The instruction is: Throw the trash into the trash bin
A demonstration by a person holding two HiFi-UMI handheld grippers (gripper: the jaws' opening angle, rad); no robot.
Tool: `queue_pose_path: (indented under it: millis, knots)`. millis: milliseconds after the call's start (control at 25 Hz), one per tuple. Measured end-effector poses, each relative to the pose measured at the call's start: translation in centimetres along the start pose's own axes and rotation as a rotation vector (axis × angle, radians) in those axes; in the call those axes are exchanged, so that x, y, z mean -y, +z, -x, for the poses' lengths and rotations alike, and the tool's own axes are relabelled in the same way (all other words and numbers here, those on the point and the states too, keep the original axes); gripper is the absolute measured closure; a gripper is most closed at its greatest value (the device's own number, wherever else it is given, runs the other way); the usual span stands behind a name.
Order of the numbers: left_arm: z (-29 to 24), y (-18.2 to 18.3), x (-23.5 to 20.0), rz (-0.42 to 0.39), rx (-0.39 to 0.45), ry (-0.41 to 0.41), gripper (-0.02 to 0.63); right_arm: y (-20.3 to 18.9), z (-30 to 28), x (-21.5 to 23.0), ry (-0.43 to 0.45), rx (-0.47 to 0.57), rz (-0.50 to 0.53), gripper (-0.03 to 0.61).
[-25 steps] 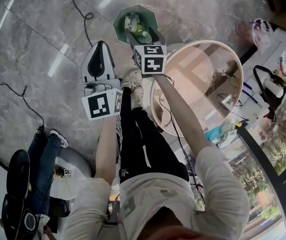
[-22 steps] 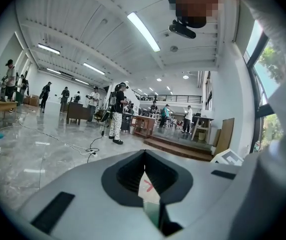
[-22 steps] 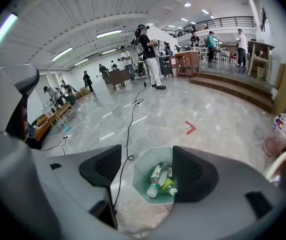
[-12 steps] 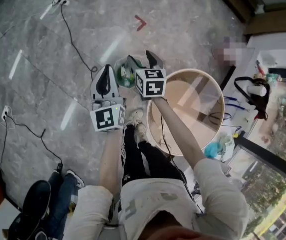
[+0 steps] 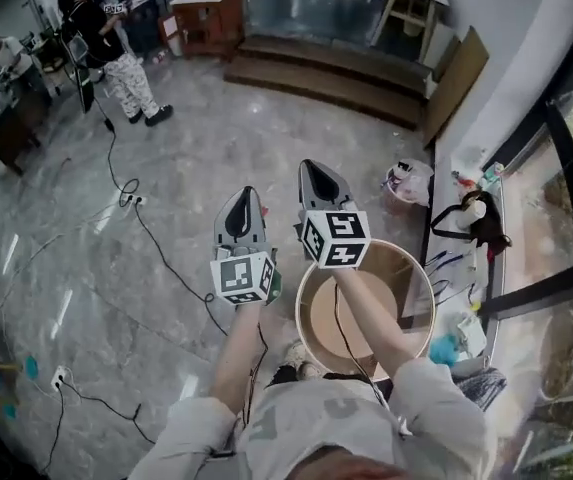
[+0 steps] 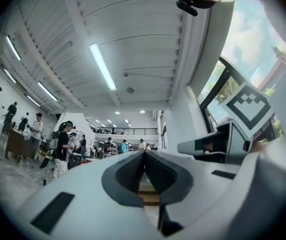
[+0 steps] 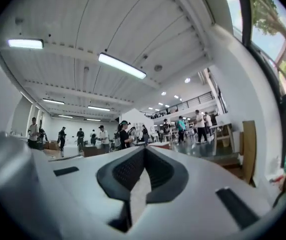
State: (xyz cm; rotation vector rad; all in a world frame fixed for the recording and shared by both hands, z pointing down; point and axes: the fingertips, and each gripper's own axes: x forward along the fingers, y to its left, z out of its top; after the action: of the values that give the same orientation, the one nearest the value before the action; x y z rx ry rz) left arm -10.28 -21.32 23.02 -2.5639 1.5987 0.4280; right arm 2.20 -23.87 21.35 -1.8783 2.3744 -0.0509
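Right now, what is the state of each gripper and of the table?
Left gripper: shut, empty, pointing about level.
Right gripper: shut, jaws just closed, nothing between them.
Table: upright on the floor.

The left forearm [image 5: 234, 353] and right forearm [image 5: 371, 323] stretch forward side by side. The left hand-held gripper [image 5: 243, 196] points ahead, tilted slightly upward, with its jaws pressed together and nothing between them. The right hand-held gripper [image 5: 313, 171], just beside it and slightly further forward, points level. Its jaws have just closed, empty.
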Motion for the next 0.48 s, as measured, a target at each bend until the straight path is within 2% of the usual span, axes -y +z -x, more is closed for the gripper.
queue_pose_path:
  millis: [80, 160, 280, 360, 480]
  knots:
    - [-1.1, 2.6, 3.4, -0.014, 0.033, -0.082, 0.601, 4.1, 3.4, 1.8, -0.04, 0.077, 0.055, 0.565]
    - [-1.6, 4.4, 6.4, -0.018, 0.054, -0.147, 0.601, 5.9, 6.5, 3.3, -0.071, 0.103, 0.112, 0.565]
    - [-1.2, 5.5, 9.5, -0.014, 0.068, -0.204, 0.601, 5.9, 10.5, 5.0, -0.122, 0.117, 0.163, 0.565]
    - [-0.7, 5.4, 11.2, -0.009, 0.068, -0.239, 0.601, 5.1, 12.3, 6.0, -0.154, 0.118, 0.16, 0.565]
    - [-0.1, 4.9, 13.3, 0.044, 0.061, -0.303, 0.601, 3.9, 13.6, 6.9, -0.179, 0.101, 0.137, 0.565]
